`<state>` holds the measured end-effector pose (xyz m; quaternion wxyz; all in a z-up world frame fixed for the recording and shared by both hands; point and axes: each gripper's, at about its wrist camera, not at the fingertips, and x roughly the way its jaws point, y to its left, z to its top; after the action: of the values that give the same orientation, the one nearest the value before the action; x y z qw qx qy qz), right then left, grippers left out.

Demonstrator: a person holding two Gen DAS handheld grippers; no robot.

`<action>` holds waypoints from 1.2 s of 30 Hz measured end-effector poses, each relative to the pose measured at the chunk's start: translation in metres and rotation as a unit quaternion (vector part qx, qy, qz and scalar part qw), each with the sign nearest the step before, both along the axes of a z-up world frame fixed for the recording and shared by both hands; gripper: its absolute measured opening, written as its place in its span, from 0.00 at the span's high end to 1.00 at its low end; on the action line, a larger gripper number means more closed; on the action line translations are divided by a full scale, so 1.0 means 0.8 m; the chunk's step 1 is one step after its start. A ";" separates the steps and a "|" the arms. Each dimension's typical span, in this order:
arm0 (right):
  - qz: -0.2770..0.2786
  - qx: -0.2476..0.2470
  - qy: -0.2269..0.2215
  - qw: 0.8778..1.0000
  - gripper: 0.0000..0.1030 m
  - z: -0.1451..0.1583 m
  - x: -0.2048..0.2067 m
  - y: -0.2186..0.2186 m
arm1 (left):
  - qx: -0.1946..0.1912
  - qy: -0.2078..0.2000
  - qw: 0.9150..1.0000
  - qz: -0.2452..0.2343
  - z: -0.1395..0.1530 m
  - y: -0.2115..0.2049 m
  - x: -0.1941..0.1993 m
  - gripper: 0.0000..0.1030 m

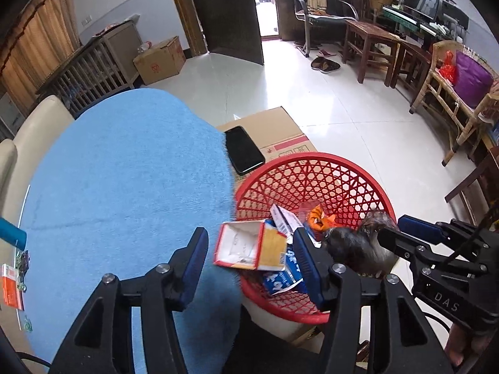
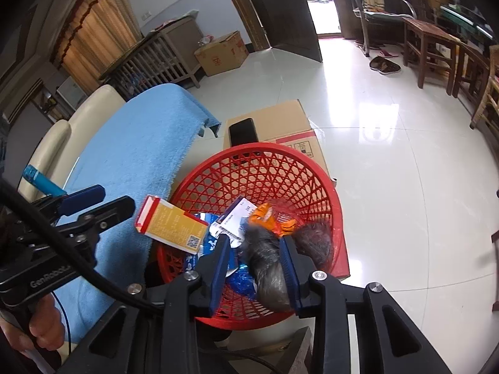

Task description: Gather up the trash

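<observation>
A red mesh basket (image 1: 312,174) (image 2: 259,168) stands beside the blue-towelled table and holds trash: a blue and white carton, an orange wrapper (image 2: 271,218) and a white box (image 2: 235,218). A red and yellow open box (image 1: 249,244) (image 2: 170,222) hangs over the basket's rim between the open fingers of my left gripper (image 1: 251,249), blurred and apparently free of them. My right gripper (image 2: 254,249) is over the basket, its fingers around a dark furry lump (image 2: 265,265) (image 1: 358,246) that looks slightly blurred; the fingers seem partly open.
A black phone (image 1: 244,149) lies on a cardboard box (image 1: 280,127) behind the basket. The blue towel (image 1: 124,187) covers the table on the left, with a blue tube (image 1: 12,232) and an orange packet (image 1: 11,286) at its left edge. Chairs stand at the far right.
</observation>
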<state>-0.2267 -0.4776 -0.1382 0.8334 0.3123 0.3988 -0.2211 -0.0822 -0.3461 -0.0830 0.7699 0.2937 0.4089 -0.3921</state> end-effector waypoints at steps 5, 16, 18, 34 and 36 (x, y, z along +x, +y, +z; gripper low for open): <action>0.008 -0.016 -0.013 1.000 0.38 0.010 0.005 0.012 | -0.017 -0.014 1.000 0.021 0.022 0.024 0.012 0.44; 0.015 -0.045 -0.012 0.999 0.38 0.026 0.013 0.023 | -0.054 -0.053 0.995 0.069 0.058 0.069 0.033 0.33; 0.017 -0.048 -0.014 0.999 0.38 0.029 0.014 0.026 | -0.058 -0.057 0.994 0.076 0.062 0.074 0.036 0.33; 0.032 -0.113 -0.023 0.993 0.38 0.068 0.028 0.055 | -0.087 -0.075 0.990 0.084 0.084 0.098 0.028 0.33; 0.032 -0.116 -0.024 0.992 0.38 0.073 0.030 0.057 | -0.089 -0.078 0.989 0.084 0.087 0.102 0.026 0.33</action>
<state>-0.2027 -0.4319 -0.0799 0.8802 0.2056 0.3599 -0.2313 -0.0611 -0.2646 -0.0134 0.8531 0.2180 0.3340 -0.3365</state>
